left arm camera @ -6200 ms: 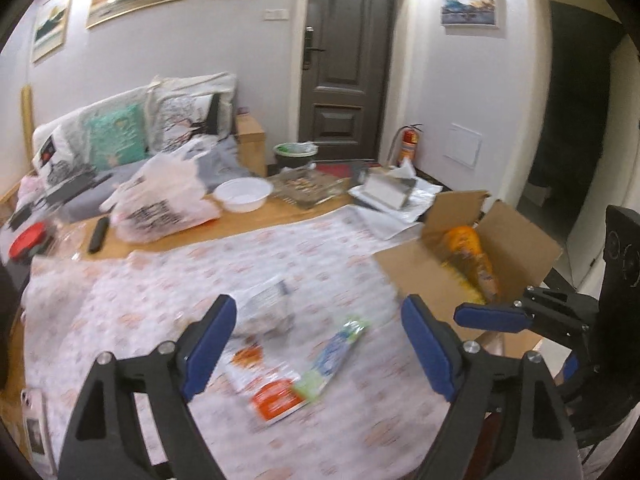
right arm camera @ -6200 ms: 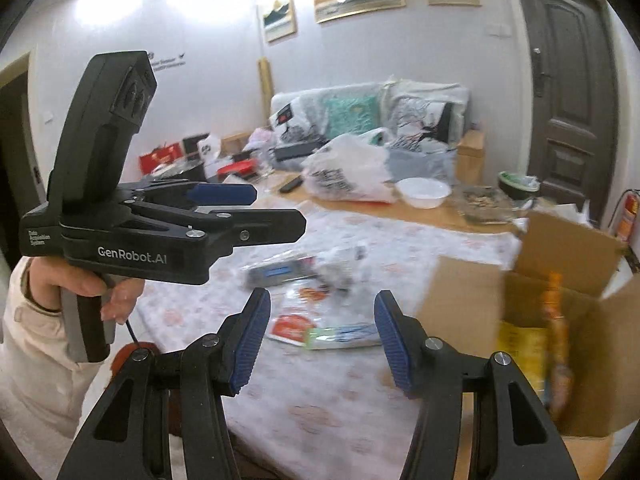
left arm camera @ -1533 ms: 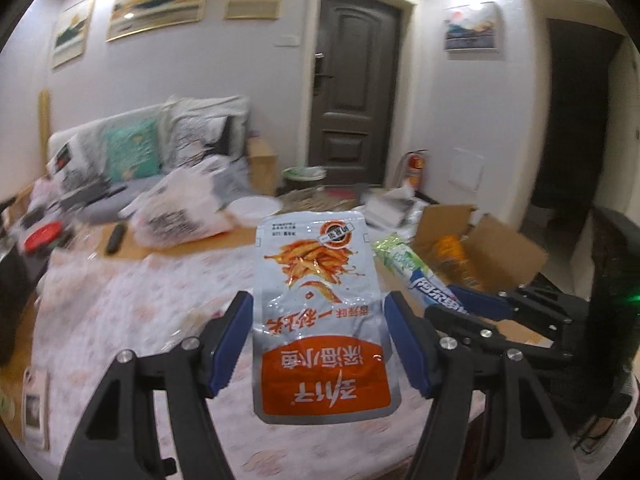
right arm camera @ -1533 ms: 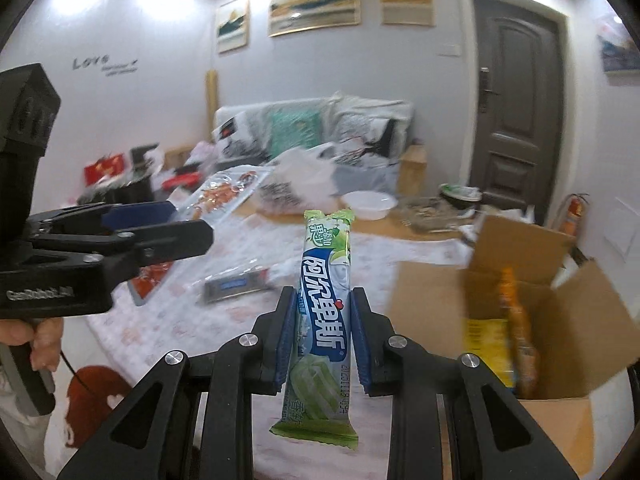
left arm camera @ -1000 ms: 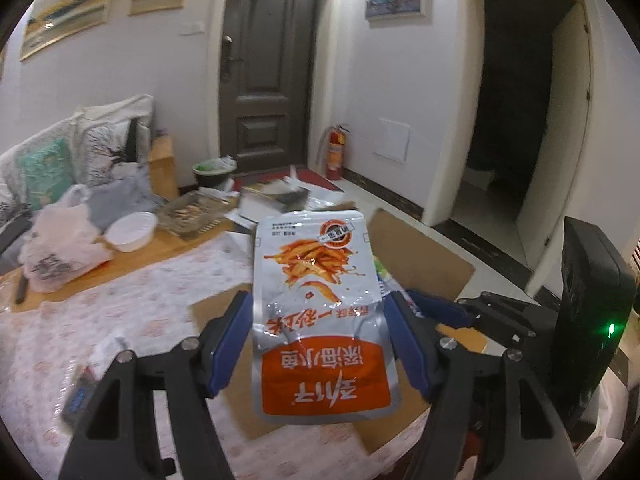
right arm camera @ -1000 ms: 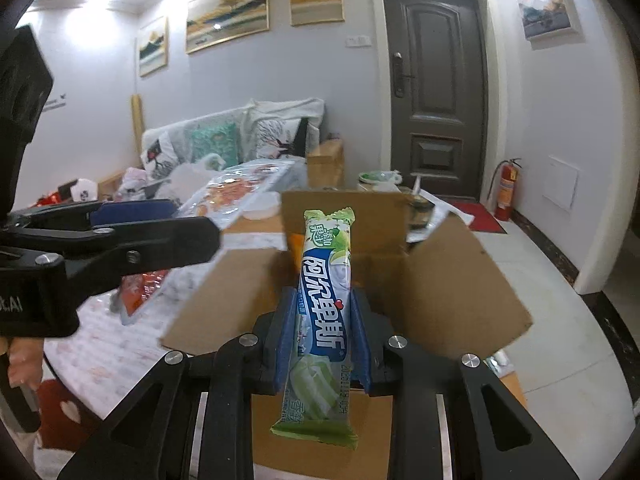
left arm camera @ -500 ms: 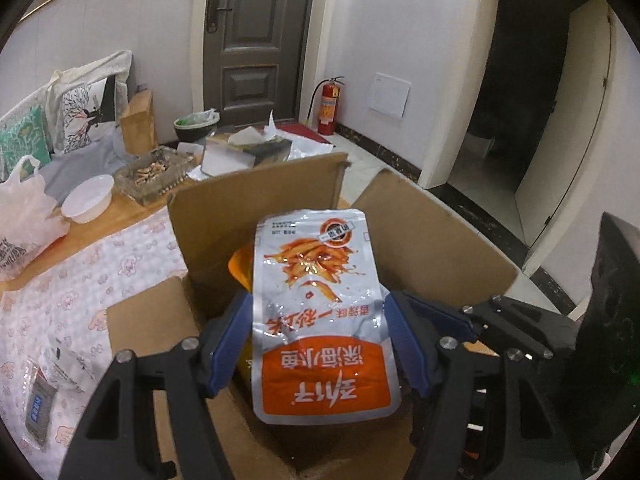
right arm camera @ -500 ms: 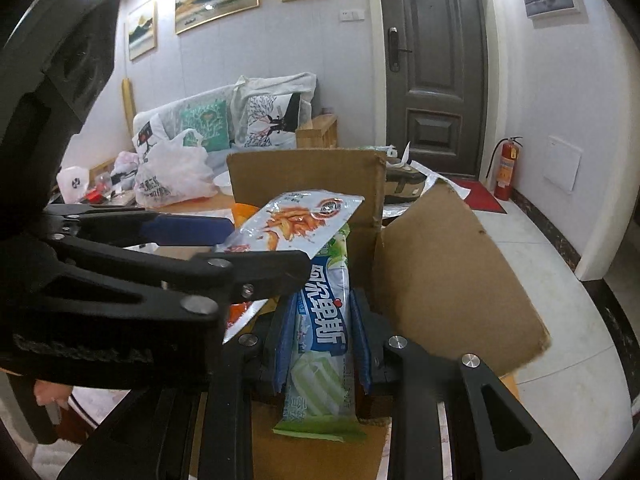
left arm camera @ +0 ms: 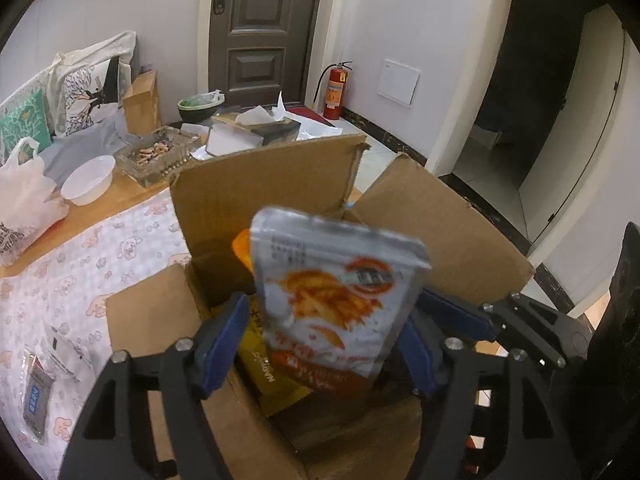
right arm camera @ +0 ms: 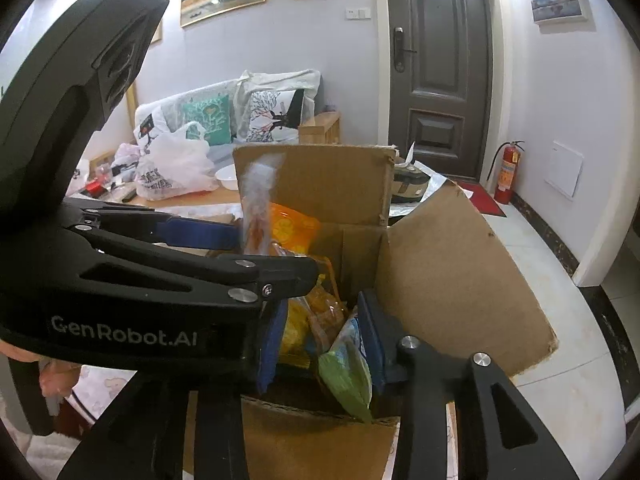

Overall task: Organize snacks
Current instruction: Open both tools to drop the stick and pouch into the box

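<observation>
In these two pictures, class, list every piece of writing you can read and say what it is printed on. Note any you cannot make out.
"GenRobot.AI": white lettering on the side of the left gripper.
Orange and silver snack pouch: printing blurred, unreadable.
Green wrapper: no print legible.
Yellow packet in the cardboard box: dark lettering, too skewed to read.
White plastic bag: dark print, too small.
Fire extinguisher: label too small.

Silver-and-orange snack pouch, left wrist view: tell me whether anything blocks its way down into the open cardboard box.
Nothing visible blocks it. The silver-and-orange snack pouch hangs tilted between the left gripper's opening jaws, over the open cardboard box, flaps spread. Yellow and orange packets lie lower inside.
</observation>
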A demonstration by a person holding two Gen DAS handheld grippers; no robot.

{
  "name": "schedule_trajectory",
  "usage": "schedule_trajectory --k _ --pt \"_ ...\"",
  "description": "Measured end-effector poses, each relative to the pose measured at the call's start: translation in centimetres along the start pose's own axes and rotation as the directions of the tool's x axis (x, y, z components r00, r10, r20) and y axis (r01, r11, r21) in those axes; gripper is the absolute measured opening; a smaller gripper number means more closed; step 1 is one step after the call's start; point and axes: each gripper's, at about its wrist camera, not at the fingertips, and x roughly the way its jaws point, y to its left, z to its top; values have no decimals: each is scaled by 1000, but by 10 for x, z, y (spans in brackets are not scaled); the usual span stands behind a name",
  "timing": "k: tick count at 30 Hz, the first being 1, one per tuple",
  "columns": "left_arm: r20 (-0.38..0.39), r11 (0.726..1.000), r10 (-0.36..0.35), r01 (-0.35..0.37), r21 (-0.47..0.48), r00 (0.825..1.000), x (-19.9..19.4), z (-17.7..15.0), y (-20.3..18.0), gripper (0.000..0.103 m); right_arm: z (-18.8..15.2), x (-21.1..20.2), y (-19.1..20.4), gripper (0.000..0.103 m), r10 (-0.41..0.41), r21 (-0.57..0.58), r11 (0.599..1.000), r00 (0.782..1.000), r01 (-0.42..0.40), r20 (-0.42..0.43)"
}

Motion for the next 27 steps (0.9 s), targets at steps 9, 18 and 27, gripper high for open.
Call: schedule_trajectory --k 9,18,27 --pt "37 1000 -6 6 -9 999 -6 1 3 70 0 -13 -5 39 -21 19 1000 1000 21 23" --pt "5 1000 -21 21 -3 1000 4 4 5 32 0 -20 -13 39 -37 32 999 999 36 38" --pt "-44 999 -39 39 -10 998 20 1 9 30 1 -20 -13 39 -51 35 998 998 49 36"
